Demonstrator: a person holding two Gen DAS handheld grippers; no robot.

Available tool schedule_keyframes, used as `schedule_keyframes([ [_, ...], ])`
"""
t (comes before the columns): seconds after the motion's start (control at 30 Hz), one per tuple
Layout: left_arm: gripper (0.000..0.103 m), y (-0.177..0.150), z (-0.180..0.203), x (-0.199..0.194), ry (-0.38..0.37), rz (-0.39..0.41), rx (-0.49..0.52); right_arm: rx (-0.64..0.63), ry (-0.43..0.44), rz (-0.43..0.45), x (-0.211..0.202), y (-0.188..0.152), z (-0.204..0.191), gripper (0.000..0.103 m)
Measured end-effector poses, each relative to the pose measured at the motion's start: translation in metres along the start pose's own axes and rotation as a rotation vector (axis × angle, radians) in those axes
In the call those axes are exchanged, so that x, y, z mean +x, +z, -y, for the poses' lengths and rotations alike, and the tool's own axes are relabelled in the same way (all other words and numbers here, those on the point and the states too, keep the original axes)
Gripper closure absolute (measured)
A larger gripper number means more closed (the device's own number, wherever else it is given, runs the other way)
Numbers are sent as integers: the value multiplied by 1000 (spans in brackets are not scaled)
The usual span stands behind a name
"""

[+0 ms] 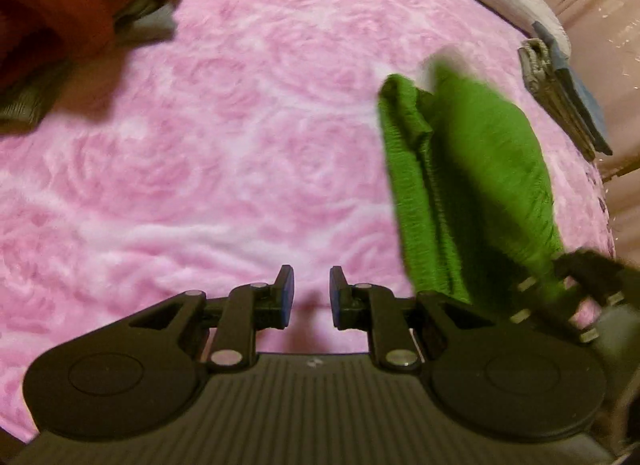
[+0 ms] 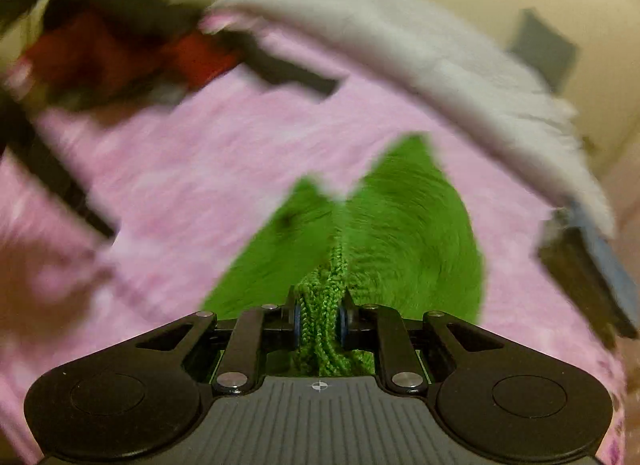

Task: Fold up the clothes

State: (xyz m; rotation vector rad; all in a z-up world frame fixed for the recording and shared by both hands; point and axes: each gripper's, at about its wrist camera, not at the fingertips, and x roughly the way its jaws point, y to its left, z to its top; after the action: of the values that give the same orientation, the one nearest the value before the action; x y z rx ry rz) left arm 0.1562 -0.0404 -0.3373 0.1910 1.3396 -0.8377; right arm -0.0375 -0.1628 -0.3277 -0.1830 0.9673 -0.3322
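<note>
A green knitted garment point(image 1: 472, 181) hangs in folds above the pink fleece blanket point(image 1: 240, 125) at the right of the left wrist view. My right gripper point(image 2: 319, 319) is shut on its bunched knit edge point(image 2: 320, 329), and the cloth point(image 2: 372, 233) trails forward from the jaws. The right gripper also shows blurred at the left wrist view's right edge point(image 1: 576, 289), holding the green cloth. My left gripper point(image 1: 311, 297) is open and empty, low over the blanket, to the left of the garment.
A pile of red and dark clothes point(image 1: 60, 13) lies at the far left. Folded grey and blue items point(image 1: 564, 97) are stacked at the blanket's right edge. A white pillow or cover point(image 2: 400, 61) lies along the far side.
</note>
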Motion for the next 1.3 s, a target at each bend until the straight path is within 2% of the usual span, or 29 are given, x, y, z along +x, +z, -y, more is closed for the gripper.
schedule_keyframes([
  [0.07, 90, -1, -10, 3, -9, -14, -14, -17, -1, -43, 16, -7, -10, 88],
  [0.17, 90, -3, -20, 5, -18, -21, -27, -23, -25, -28, 14, -3, -10, 88],
  [0.27, 90, -4, -28, 5, -19, -20, -38, -76, -70, 82, -5, 8, -15, 88],
  [0.33, 90, -3, -28, 7, -12, -23, -39, -82, -61, 112, -12, 9, -24, 88],
  [0.43, 90, -3, -29, 10, -1, -27, -41, -116, -42, -2, 15, -8, -39, 87],
  [0.47, 90, -2, -29, 11, 2, -29, -40, -136, -56, -22, 21, -12, -43, 75],
  [0.53, 90, -2, -27, 11, 4, -27, -26, -149, -74, -18, 23, -13, -45, 68],
  [0.67, 90, -1, -20, 13, 15, -40, -7, -16, -28, 36, 6, -13, -26, 21],
  [0.77, 90, 3, -14, 11, -3, -39, 12, 73, -15, 31, -14, -21, -15, 20],
  [0.87, 88, 9, -8, 11, -17, -39, 34, 244, -34, -6, -35, -38, 8, 20],
  [0.93, 87, 15, -5, 13, -42, -40, 30, 450, -37, -27, -50, -55, 34, 20],
  [0.97, 85, 19, -4, 14, -60, -41, 23, 574, -29, -30, -56, -65, 50, 20],
  [1.07, 76, 33, 1, 18, -114, -36, 0, 1057, 29, -28, -62, -107, 99, 20],
  [1.13, 75, 43, 7, 21, -153, -29, -11, 1419, 111, -9, -57, -142, 125, 20],
  [1.2, 71, 55, 12, 26, -189, -21, -19, 1735, 194, 40, -50, -172, 132, 20],
  [1.23, 69, 60, 15, 29, -207, -18, -24, 1849, 231, 70, -45, -182, 131, 20],
  [1.3, 64, 72, 19, 37, -244, -10, -51, 1941, 266, 100, -34, -186, 124, 20],
])
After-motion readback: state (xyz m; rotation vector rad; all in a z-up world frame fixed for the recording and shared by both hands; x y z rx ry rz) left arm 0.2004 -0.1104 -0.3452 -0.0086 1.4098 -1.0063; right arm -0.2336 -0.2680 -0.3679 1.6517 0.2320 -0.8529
